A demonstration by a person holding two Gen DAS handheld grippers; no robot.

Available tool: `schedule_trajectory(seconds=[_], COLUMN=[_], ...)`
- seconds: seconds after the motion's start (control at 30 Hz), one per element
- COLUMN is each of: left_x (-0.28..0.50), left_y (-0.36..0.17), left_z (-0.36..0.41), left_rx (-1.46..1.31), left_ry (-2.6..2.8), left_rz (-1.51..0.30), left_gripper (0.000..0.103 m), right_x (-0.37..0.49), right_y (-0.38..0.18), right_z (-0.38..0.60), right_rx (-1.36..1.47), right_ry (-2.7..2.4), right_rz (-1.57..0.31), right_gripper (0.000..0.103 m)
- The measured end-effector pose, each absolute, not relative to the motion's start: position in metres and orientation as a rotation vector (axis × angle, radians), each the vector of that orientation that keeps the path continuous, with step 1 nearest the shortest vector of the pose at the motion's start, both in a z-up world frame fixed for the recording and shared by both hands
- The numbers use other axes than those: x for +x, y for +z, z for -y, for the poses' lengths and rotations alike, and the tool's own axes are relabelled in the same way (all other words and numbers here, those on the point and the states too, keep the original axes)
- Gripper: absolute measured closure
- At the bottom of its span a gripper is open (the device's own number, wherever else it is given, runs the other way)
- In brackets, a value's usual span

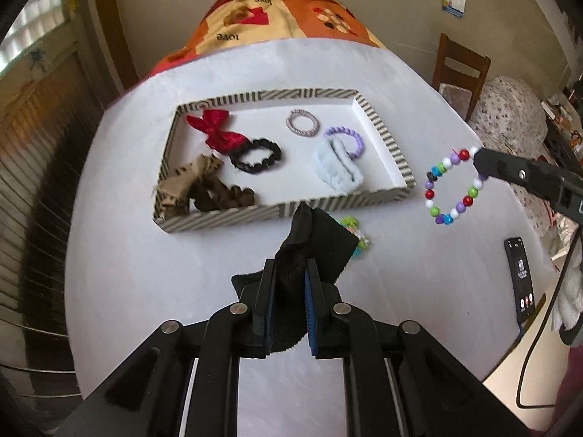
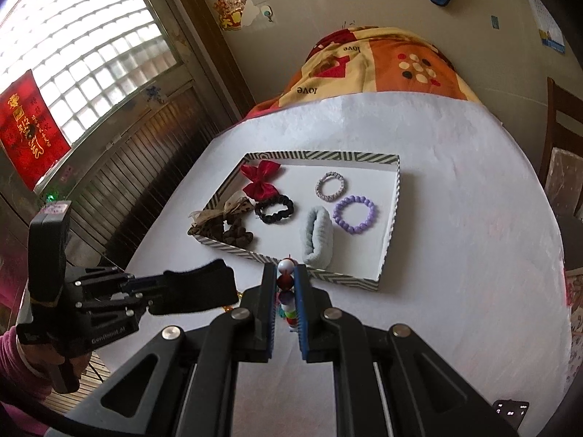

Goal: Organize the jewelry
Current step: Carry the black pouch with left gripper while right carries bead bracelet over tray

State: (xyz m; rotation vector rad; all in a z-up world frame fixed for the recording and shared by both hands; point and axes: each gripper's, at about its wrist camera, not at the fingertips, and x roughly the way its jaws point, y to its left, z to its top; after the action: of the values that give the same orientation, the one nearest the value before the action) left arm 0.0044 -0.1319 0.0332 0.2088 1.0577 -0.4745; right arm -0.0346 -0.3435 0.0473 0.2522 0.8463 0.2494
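A striped-rim tray [image 1: 226, 215] [image 2: 390, 225] on the white table holds a red bow [image 1: 215, 131], a black scrunchie [image 1: 257, 158], a lilac bead bracelet [image 2: 355, 215], a pale blue fuzzy band [image 1: 339, 169], a woven ring [image 1: 301, 122] and brown scrunchies [image 1: 204, 189]. My left gripper [image 1: 290, 266] [image 2: 160, 284] is shut on a black fuzzy band [image 1: 313, 240] [image 2: 204, 286], lifted in front of the tray's near rim. My right gripper [image 2: 285, 273] [image 1: 481, 162] is shut on a multicoloured bead bracelet [image 1: 448, 189] [image 2: 285, 266], which hangs in the air to the right of the tray.
A small green and colourful item [image 1: 359, 236] lies on the table, partly hidden behind the black band. A phone [image 1: 523, 280] lies near the table's right edge. A patterned blanket [image 1: 277, 11] covers the far end, with a wooden chair [image 1: 459, 69] at the right.
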Motion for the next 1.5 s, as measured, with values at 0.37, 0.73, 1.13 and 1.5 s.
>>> schedule_trajectory(seconds=[0.37,0.73,1.13,1.5], left_x=[0.027,0.062,0.15,0.232], left_y=[0.045,0.045,0.036,-0.01], left_z=[0.133,0.135,0.152,0.176], left_rx=[0.24,0.219,0.116,0.055], left_ry=[-0.426,-0.416,-0.417,-0.398], left_rz=[-1.009,-1.016,-1.056,-1.14], left_gripper=[0.103,0.103,0.103,0.103], right_x=[-0.027,0.001,0.079,0.187], right_y=[0.045,0.046,0.033,-0.011], right_z=[0.345,0.349,0.363,0.369], right_rx=[0.251,0.24,0.237,0.282], right_ry=[0.248,0.234,0.184,0.162], right_rz=[-0.855,-0.861,-0.891,-0.968], right_gripper=[0.093,0.093,0.093,0.093])
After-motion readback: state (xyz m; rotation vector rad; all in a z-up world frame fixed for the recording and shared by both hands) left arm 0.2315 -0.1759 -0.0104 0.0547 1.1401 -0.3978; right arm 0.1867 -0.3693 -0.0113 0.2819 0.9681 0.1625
